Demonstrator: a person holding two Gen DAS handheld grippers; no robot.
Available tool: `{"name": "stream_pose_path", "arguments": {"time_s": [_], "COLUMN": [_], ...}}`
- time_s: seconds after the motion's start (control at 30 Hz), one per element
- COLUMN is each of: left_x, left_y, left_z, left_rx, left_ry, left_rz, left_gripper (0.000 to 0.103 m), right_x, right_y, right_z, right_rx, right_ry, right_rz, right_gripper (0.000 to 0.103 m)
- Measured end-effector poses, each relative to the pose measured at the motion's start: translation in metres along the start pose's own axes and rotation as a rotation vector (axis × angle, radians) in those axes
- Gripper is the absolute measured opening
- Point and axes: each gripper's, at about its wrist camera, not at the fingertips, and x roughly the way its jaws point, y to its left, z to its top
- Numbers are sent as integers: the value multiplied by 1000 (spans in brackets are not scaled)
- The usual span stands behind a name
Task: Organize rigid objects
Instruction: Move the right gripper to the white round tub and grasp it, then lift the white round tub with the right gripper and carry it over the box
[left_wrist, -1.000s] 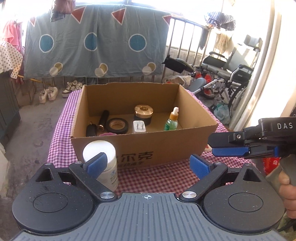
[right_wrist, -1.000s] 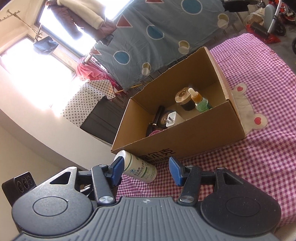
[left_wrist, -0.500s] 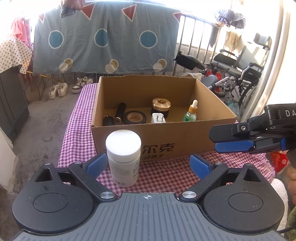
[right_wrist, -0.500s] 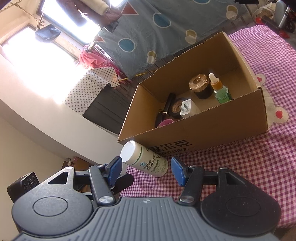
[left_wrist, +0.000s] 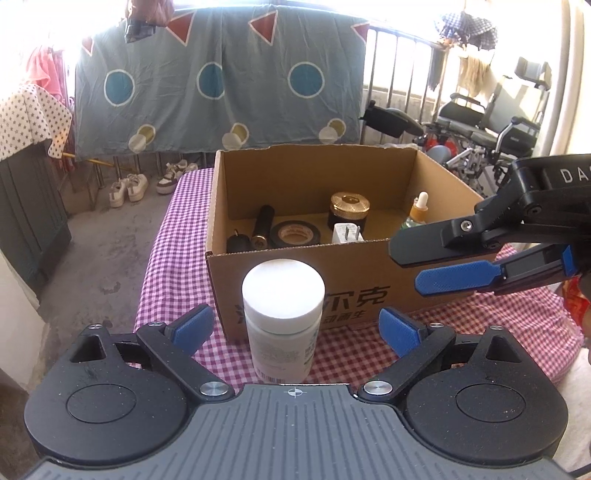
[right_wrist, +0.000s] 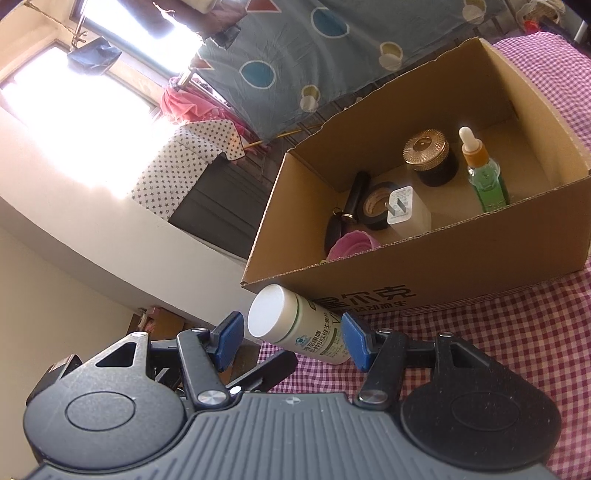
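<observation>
Checked pink-and-white cloth is covering the tabletop (left_wrist: 162, 258) I am working over, on a bright balcony. I am looking at a white bottle (left_wrist: 282, 314) with a white cap, standing upright on the cloth just in front of the near wall of a cardboard box (left_wrist: 369, 295). My left gripper (left_wrist: 295, 328) is standing wide open, its blue pads either side of the bottle with clear gaps, gripping nothing. My right gripper (right_wrist: 291, 338) is also hanging open; from its own camera the bottle is sitting between its pads, the right pad close against the bottle's side, though I cannot tell whether it is touching, and the left pad is clear of the cap. From the left camera that right gripper is reaching in from the right edge, in front of the box's near right corner.

Inside the box I am seeing a roll of black tape (left_wrist: 294, 233), a white plug (right_wrist: 404, 212), a dark jar (right_wrist: 430, 157) with a gold lid, a green dropper bottle (right_wrist: 485, 177), a black tube (left_wrist: 263, 227) and something pink (right_wrist: 352, 245) by the near wall.

Behind the tabletop a blue sheet (left_wrist: 221, 85) with circles and triangles is hanging over a railing, shoes (left_wrist: 127, 186) are lying on the floor below it, and a wheelchair (left_wrist: 495, 122) is parked to the right.
</observation>
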Motion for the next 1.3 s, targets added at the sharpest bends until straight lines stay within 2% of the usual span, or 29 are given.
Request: {"name": "stream_pose_path", "arguments": {"time_s": [0.2,0.27,0.43,0.8,1.3], "left_x": [21,27,34,40,35], "left_y": [0,0,-3,-7,-7], "left_z": [2,3,6,8,10], "left_rx": [1,-8,-11,-19,-45], "left_ry": [45,73,91,117,118], "left_rz": [18,27,27,81,84], "left_gripper": [87,75,73,54,52], "right_x": [27,37,54,67,64], "right_y": [3,1,-3,-3,5], "right_z": [7,9,9,10,10], "right_rx": [-5,-6,5,-1,-21], "right_ry": [25,37,68,94,98], "right_rz": [21,15,13,29,17], "right_gripper": [61,61,57,48,48]}}
